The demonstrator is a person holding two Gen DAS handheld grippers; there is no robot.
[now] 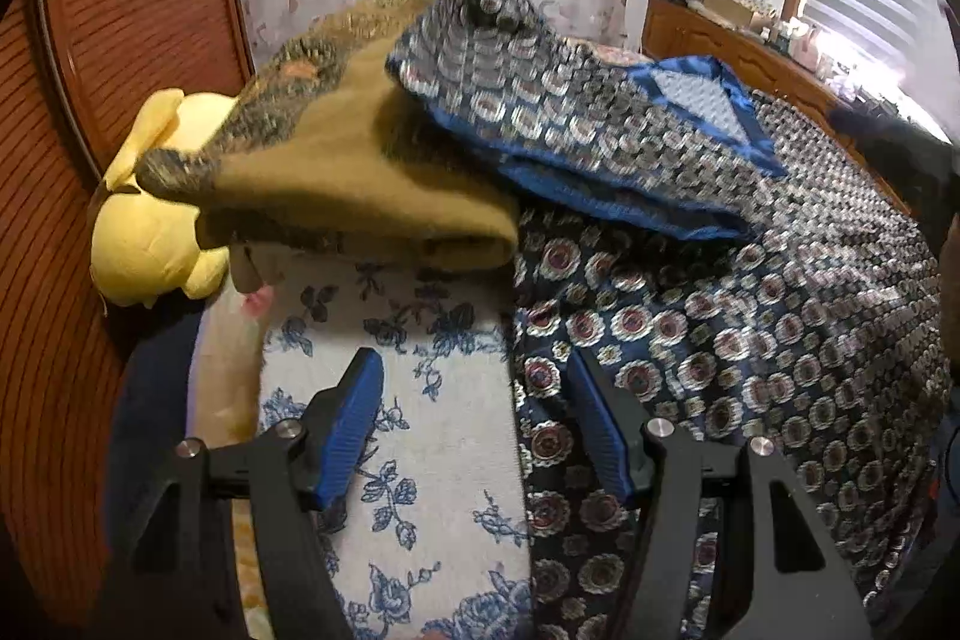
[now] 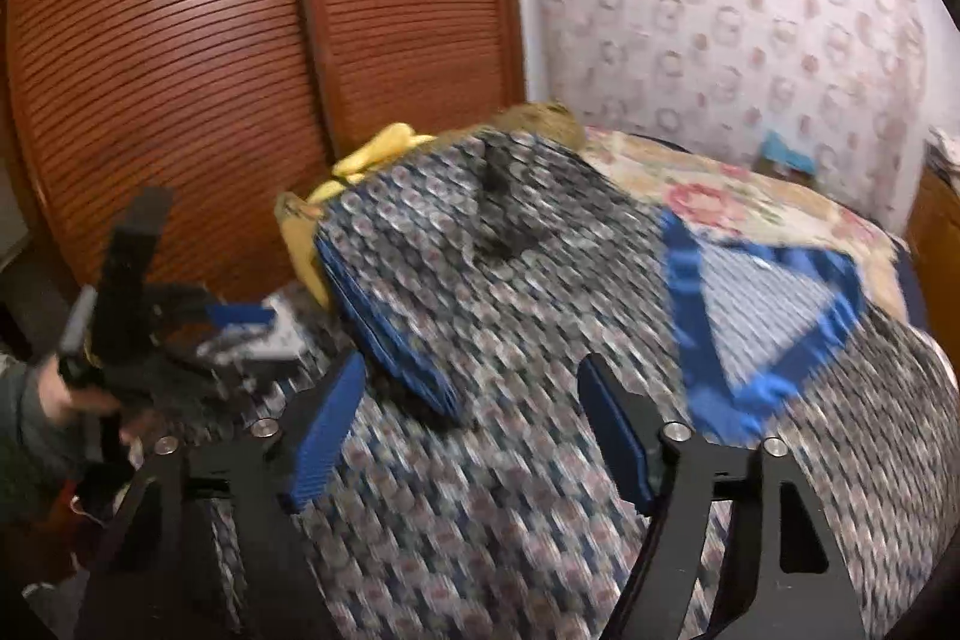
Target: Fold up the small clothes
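The navy medallion-print garment with bright blue trim (image 1: 690, 328) lies spread over the bed, filling the right half of the left wrist frame and most of the right wrist frame (image 2: 510, 400). One part of it is already turned over on itself: a folded, blue-edged flap (image 1: 570, 130) rests at centre top of the left frame, lying against a mustard-brown folded blanket (image 1: 372, 184). A yellow plush toy (image 1: 150, 232) sits at the left edge, and a white cloth with blue flowers (image 1: 396, 400) lies at lower centre.

The left tool (image 1: 474, 430) has its 2 blue-padded fingers apart, holding nothing, over the seam between the floral cloth and the garment. The right tool (image 2: 474, 436) is likewise spread and empty above the garment; that frame is blurred by motion.

This looks like a mid-fold step, between grasps. The next move likely calls for each tool to close on a free edge of the garment, perhaps the hem nearest the cameras, and carry it toward the folded flap.
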